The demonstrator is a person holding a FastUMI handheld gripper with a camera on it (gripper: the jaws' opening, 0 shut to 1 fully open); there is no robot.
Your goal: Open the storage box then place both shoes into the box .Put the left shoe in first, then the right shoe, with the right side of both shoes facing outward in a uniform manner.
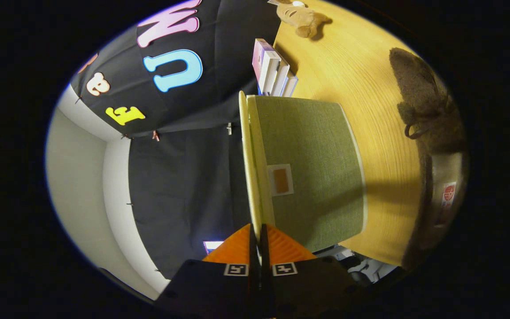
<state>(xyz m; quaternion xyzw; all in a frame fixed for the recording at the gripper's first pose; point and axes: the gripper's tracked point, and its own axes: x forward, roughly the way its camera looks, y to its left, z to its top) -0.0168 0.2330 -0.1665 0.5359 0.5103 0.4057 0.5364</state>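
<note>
The tool (257, 230) is rolled on its side with its two fingers nearly together, pinching the thin edge of the lid (249, 168) of the green storage box (312, 173). The box sits on the wooden table (361, 75), and a brown shoe (427, 106) lies just beyond it. Books (272, 71) and a soft toy (301, 17) stand further back. To open it well, swing the lid in a smooth arc about its hinge — grip firm, no yanking, so the box stays put.
</note>
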